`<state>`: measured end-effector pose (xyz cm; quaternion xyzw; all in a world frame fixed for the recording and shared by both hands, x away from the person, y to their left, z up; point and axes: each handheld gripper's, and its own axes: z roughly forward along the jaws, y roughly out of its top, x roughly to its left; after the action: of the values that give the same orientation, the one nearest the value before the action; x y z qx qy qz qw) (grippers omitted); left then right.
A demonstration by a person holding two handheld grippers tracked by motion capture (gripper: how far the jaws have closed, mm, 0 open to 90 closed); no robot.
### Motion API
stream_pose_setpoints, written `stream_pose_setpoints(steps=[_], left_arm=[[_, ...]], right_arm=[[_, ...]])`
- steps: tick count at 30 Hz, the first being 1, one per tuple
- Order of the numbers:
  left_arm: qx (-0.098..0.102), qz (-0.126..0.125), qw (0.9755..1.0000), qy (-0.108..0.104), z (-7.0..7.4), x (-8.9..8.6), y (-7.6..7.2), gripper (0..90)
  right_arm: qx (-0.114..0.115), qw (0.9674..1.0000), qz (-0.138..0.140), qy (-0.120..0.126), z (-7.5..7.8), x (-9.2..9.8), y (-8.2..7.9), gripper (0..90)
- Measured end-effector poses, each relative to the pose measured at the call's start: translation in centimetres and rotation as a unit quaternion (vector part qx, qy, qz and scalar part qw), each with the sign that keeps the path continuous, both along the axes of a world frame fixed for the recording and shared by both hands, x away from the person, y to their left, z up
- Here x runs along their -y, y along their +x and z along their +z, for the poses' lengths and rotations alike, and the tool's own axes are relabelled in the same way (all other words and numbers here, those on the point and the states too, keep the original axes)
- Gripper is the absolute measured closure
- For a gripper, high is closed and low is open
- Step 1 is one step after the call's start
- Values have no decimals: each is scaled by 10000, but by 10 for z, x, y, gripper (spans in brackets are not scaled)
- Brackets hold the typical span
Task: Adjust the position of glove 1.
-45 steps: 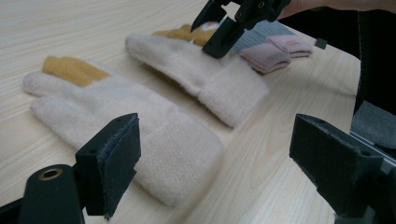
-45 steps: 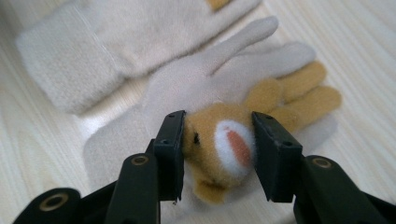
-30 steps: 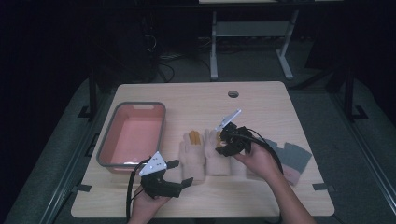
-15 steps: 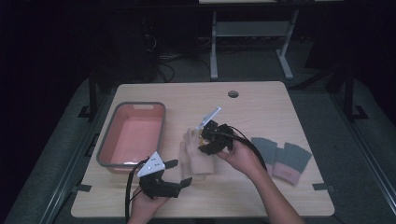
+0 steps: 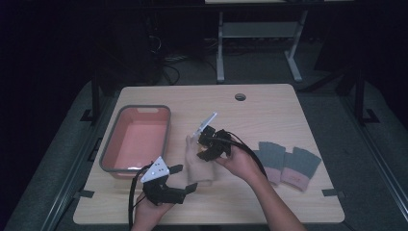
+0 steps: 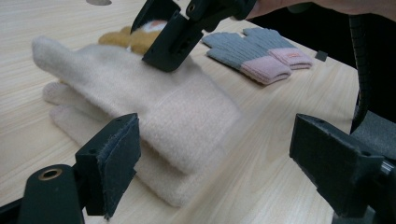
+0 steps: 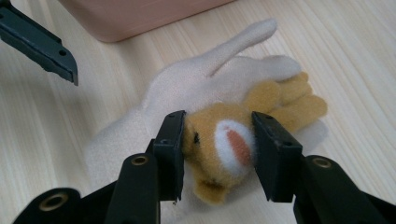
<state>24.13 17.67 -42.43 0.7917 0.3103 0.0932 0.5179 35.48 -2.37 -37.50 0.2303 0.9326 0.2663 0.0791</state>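
Observation:
A stack of cream fleece gloves [image 5: 198, 169] lies on the table's near middle. My right gripper [image 5: 201, 148] hovers over their finger end, shut on a furry yellow glove [image 7: 229, 135] with a white and orange patch, pinched between both pads. In the left gripper view the yellow glove [image 6: 126, 39] peeks out behind the right gripper [image 6: 173, 42] above the cream gloves [image 6: 154, 102]. My left gripper [image 5: 185, 179] rests low at the cuff end, open, its jaws wide apart with nothing between the pads [image 6: 116, 154].
A pink bin with a grey rim [image 5: 144, 108] stands at the left, holding nothing I can see. A pair of grey gloves with pink cuffs [image 5: 288, 161] lies to the right. A round hole [image 5: 240, 96] sits near the table's far edge.
My right gripper has moved left across the table and now hangs over the cream gloves, uncovering the grey pair. The left gripper has stayed put.

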Motion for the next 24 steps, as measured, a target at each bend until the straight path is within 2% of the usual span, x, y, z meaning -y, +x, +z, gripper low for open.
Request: stream_pose_setpoints(steps=[8, 10, 24], left_arm=[[-28, 60, 10000, -43, -1, 0, 1, 159], [-16, 62, 10000, -27, 0, -1, 1, 159], [-111, 118, 9999, 13, -3, 0, 3, 160]], right_arm=[[-46, 10000, 26, -34, -9, -7, 1, 565], [-130, 9999, 21, -47, -16, -9, 3, 564], [-250, 9996, -122, -32, -36, -6, 6, 548]])
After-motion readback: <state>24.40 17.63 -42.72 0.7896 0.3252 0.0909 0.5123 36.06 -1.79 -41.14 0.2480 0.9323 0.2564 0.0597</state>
